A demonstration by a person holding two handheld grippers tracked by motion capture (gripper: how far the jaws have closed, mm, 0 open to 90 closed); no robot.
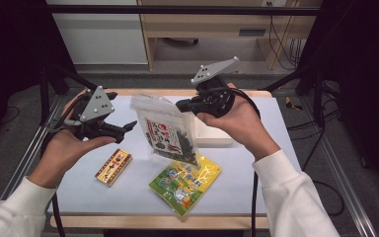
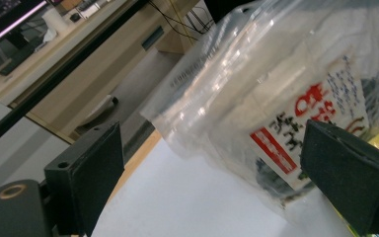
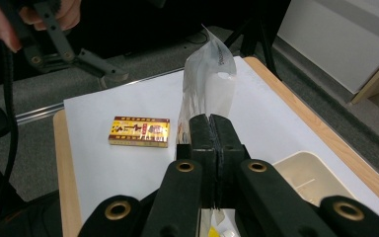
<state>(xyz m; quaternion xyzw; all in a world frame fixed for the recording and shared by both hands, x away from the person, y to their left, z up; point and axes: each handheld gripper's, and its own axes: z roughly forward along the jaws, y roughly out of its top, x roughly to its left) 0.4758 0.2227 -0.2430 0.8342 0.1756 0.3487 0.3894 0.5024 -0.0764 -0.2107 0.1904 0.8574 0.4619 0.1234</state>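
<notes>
A clear plastic bag (image 1: 165, 131) with a red-and-white label and dark snack inside hangs above the table. My right gripper (image 1: 183, 105) is shut on its upper right edge. In the right gripper view the two jaws (image 3: 210, 132) press together on the bag (image 3: 207, 84), which stands up beyond them. My left gripper (image 1: 127, 128) is raised at the bag's left side, pointing at it, a short gap away. In the left gripper view its jaws (image 2: 217, 182) stand wide open, and the bag (image 2: 276, 89) lies ahead of them without touching the pads.
A small yellow-and-red box (image 1: 113, 167) lies on the white table cover (image 1: 128, 197) at the left. A yellow-green snack packet (image 1: 185, 182) lies at the front middle. A shallow white tray (image 1: 214, 137) sits behind the bag. Wooden furniture stands beyond the table.
</notes>
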